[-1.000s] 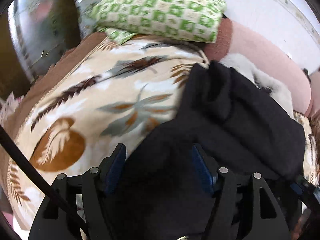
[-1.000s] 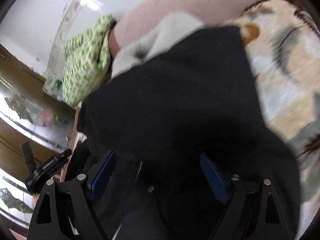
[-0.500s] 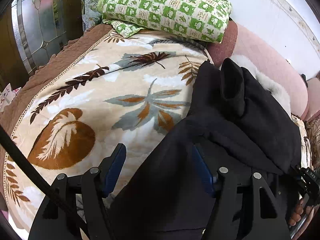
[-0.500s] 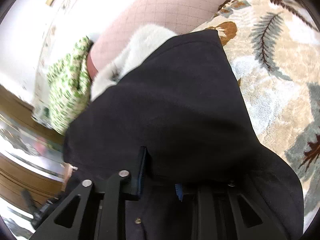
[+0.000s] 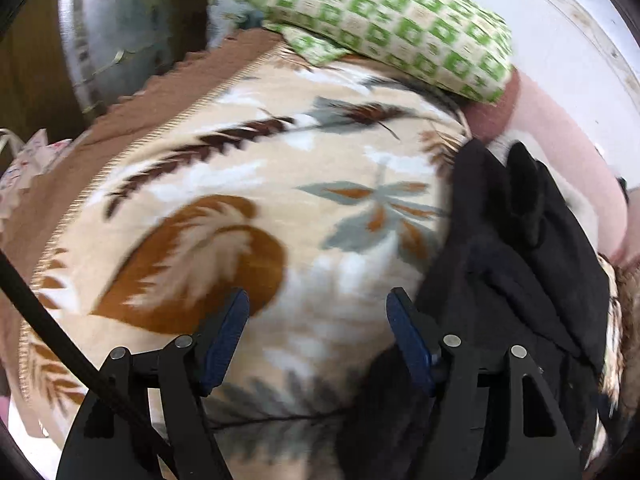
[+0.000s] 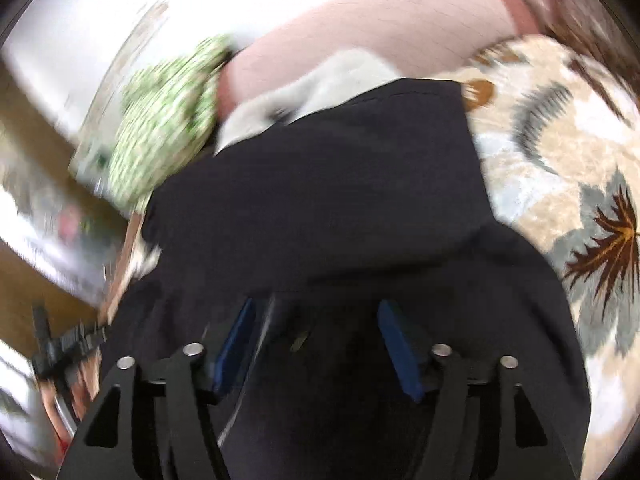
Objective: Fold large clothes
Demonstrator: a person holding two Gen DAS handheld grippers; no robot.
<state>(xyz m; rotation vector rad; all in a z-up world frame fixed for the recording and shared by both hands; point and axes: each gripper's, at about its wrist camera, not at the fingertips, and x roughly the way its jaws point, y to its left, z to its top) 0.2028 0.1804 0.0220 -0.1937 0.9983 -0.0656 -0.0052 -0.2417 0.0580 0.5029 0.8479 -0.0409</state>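
Nearest to the left wrist camera, the left tongs (image 5: 318, 334) stood wide apart, released, with nothing between their blue pads (image 5: 224, 336). They hung over the cream fleece blanket with brown and grey leaf prints (image 5: 240, 208), which covered the bed. The right-hand finger of these tongs was just at the edge of the large black garment of soft cloth (image 5: 516, 248), but I cannot tell if it touched it. The garment lay in a bunched heap on the right part of the blanket and its lower end was cut off by the frame. A thin black cable (image 5: 60, 344) crossed the lower left corner.

In the right wrist view, the right tongs (image 6: 316, 338) were also spread, released, and they hovered low above the black garment (image 6: 320, 200). Between the blue pads (image 6: 398, 346) there was only dark cloth below. Something like a zipper line showed there, but the blur made it hard to be sure.

Farther away, a white fluffy piece (image 6: 304, 92) came out from under the far edge of the garment. Beyond it lay a green-and-white checked pillow (image 5: 392, 24) at the head of the bed, next to a long pink padded bolster (image 6: 360, 32). At the far left, dark wooden furniture with a shiny panel (image 5: 104, 40) was much blurred. No container was seen in either view.
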